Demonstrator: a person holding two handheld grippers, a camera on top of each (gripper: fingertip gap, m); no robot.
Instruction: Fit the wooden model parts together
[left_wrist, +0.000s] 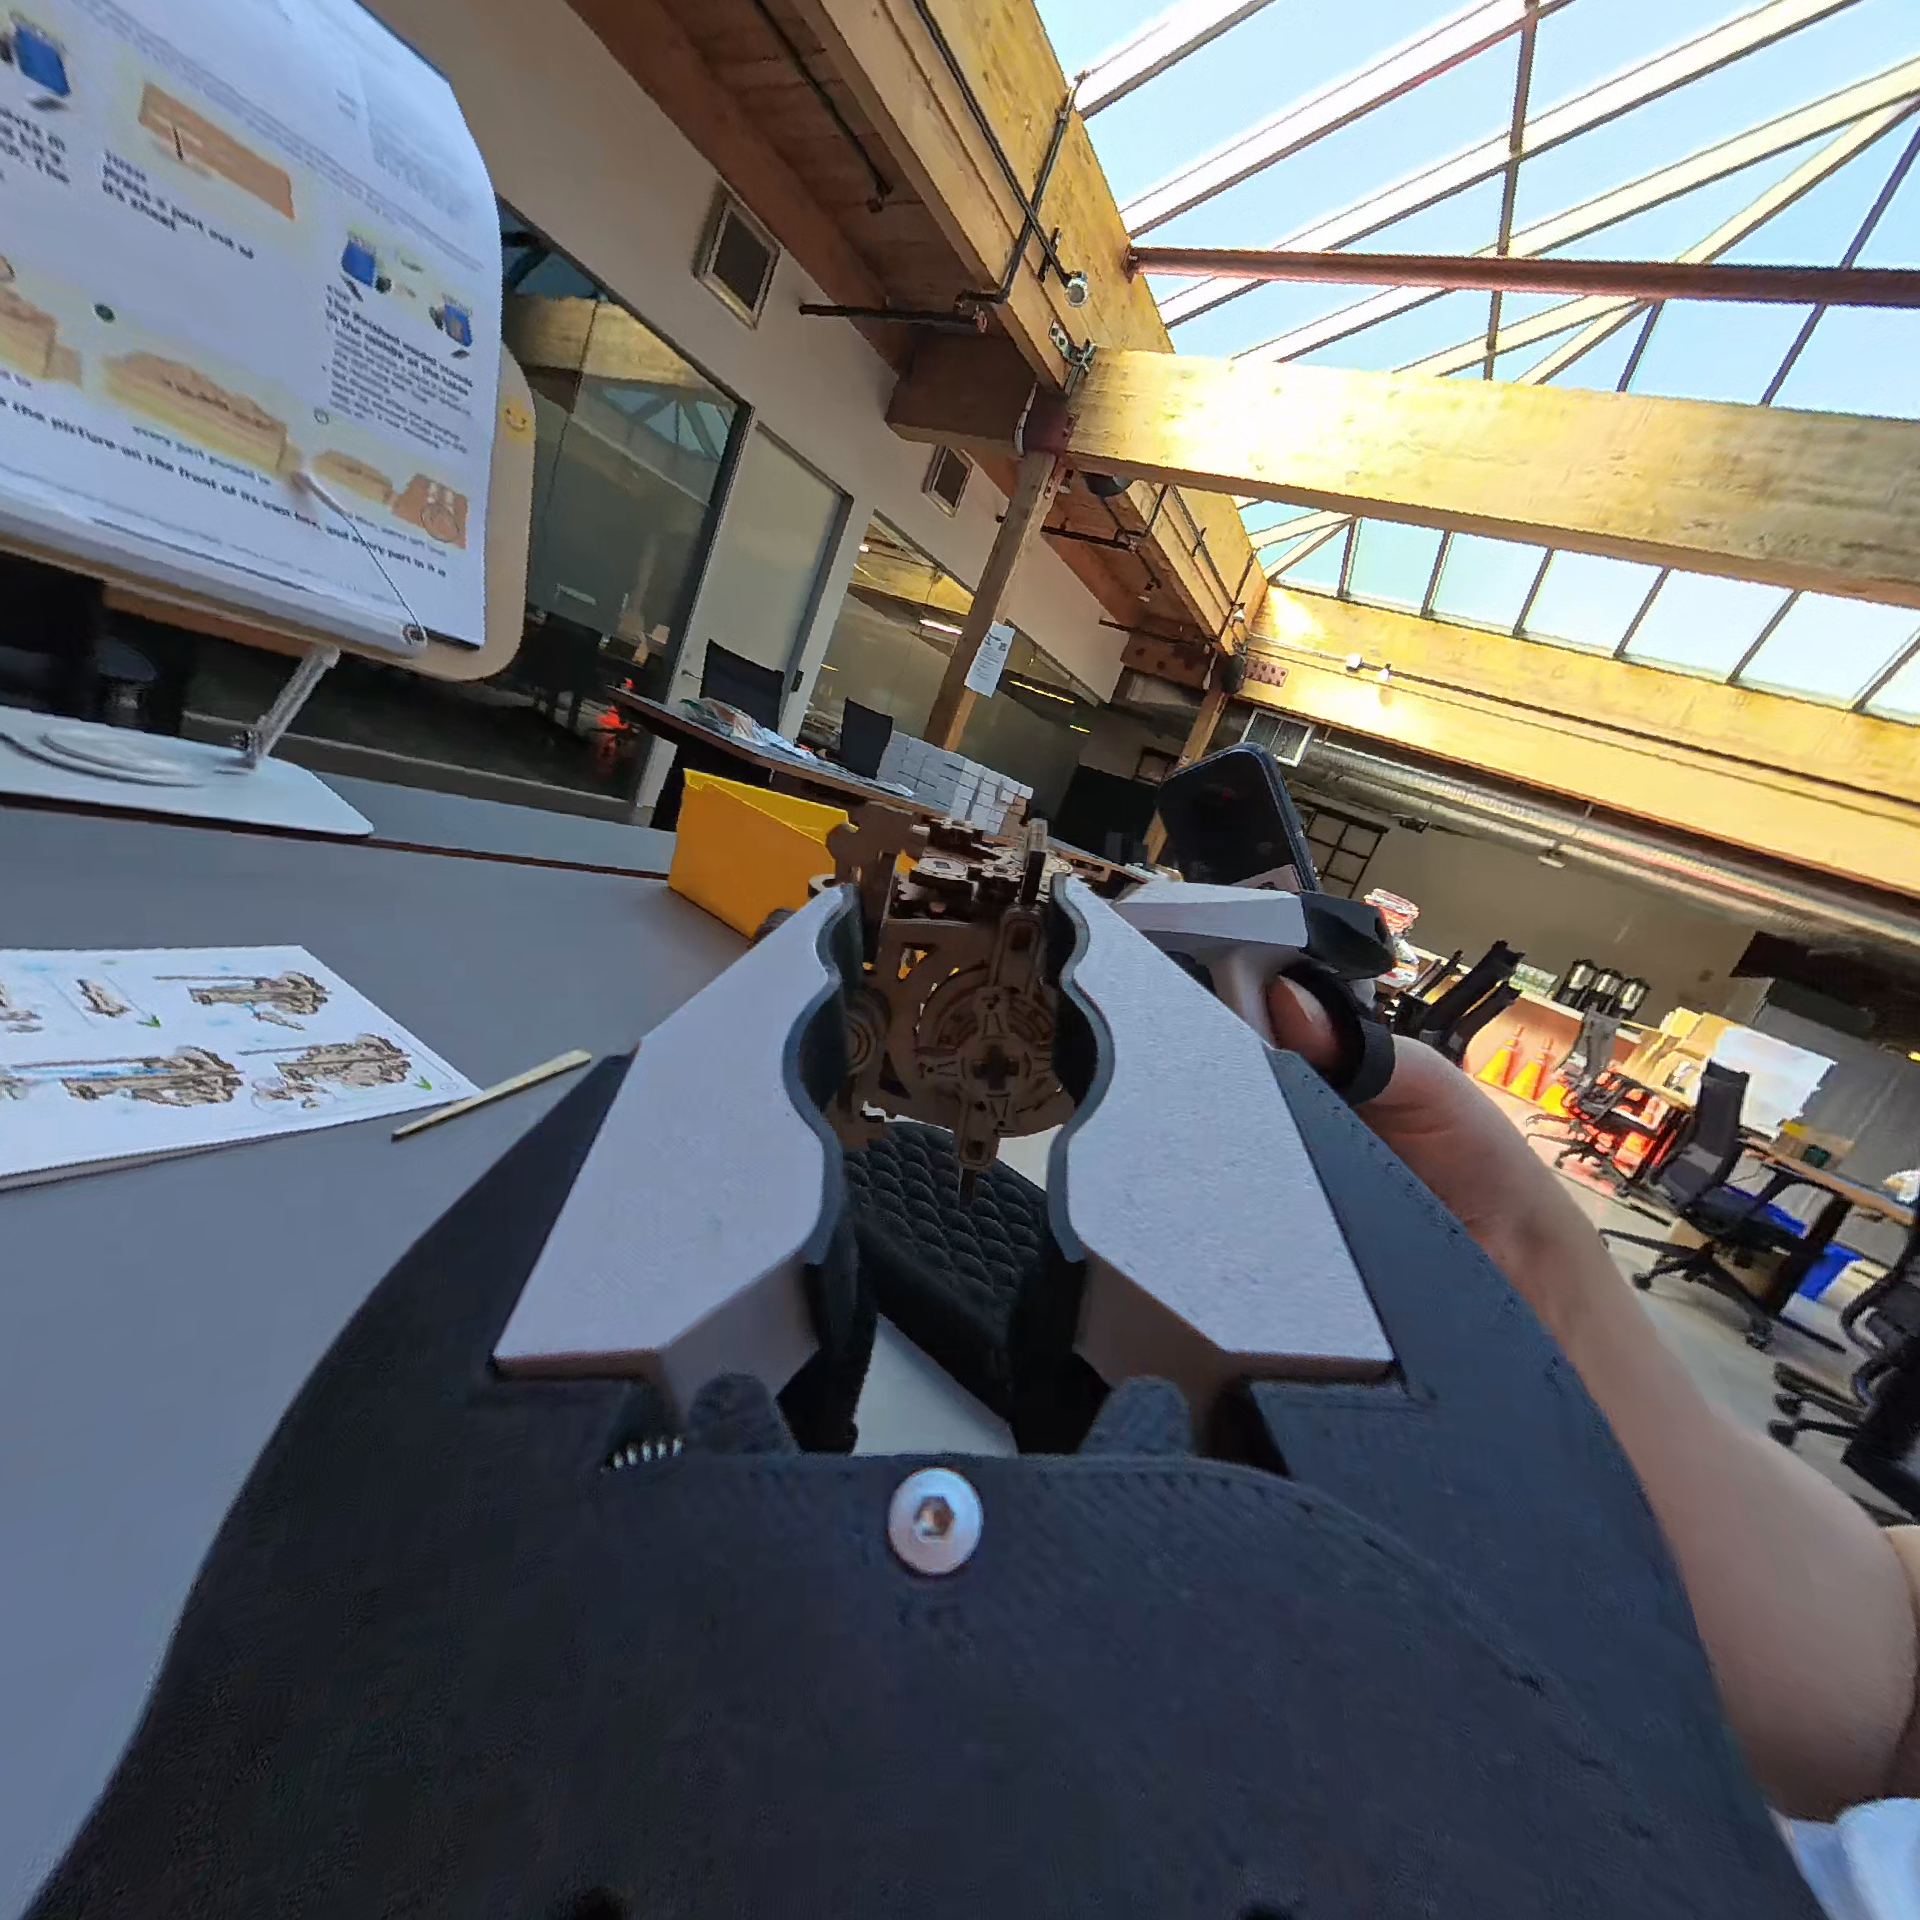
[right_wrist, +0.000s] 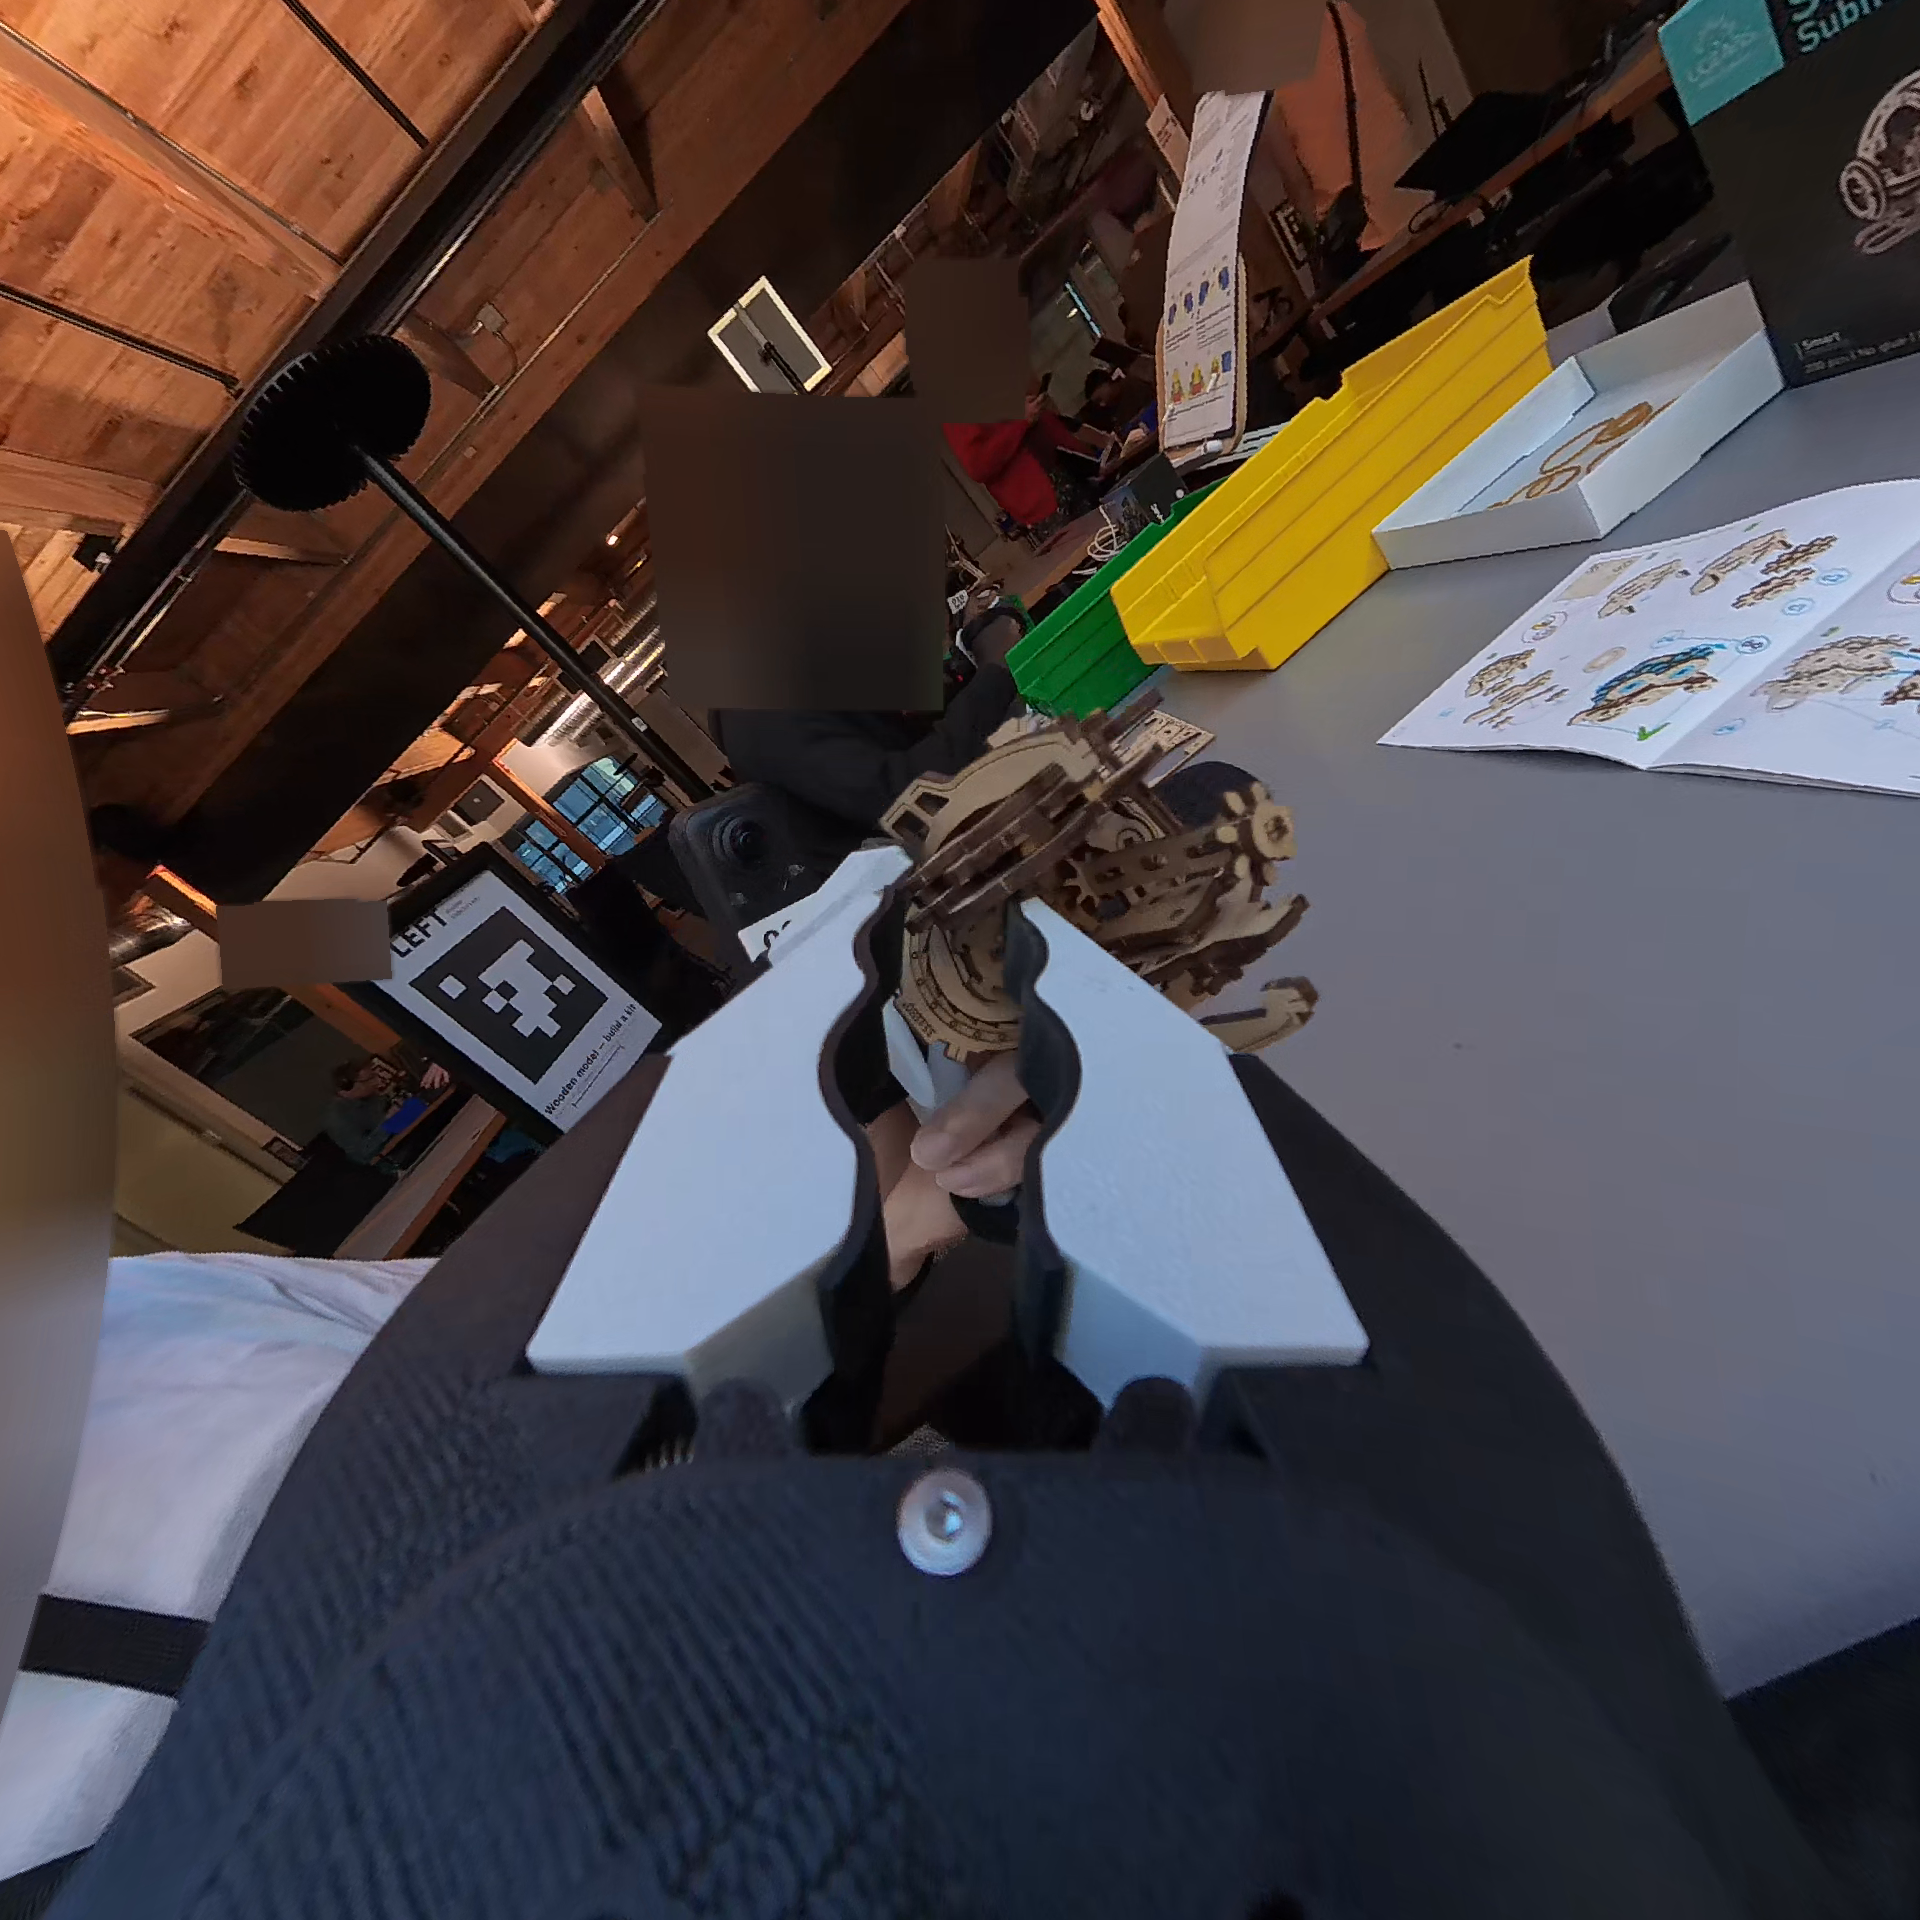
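Observation:
A wooden model (left_wrist: 966, 1018) of laser-cut gears and plates is held above the grey table (left_wrist: 260, 1299). My left gripper (left_wrist: 951, 914) is shut on it, its dark pads pressing both sides. In the right wrist view the model (right_wrist: 1122, 883) sticks out to the right of my right gripper (right_wrist: 954, 904), which is shut on its round toothed edge. The right gripper also shows in the left wrist view (left_wrist: 1236, 935), right of the model, with a hand on it. A hand (right_wrist: 966, 1143) shows between the right jaws.
An open instruction booklet (left_wrist: 187, 1039) (right_wrist: 1683, 644) and a thin wooden stick (left_wrist: 488, 1091) lie on the table. A yellow bin (right_wrist: 1351, 468) (left_wrist: 748, 852), a green bin (right_wrist: 1070, 644), a white tray (right_wrist: 1475, 530) of wooden parts and a dark box (right_wrist: 1829, 208) stand behind. A sheet stand (left_wrist: 239, 312) is at left. Left and right tips are no more than a few centimetres apart.

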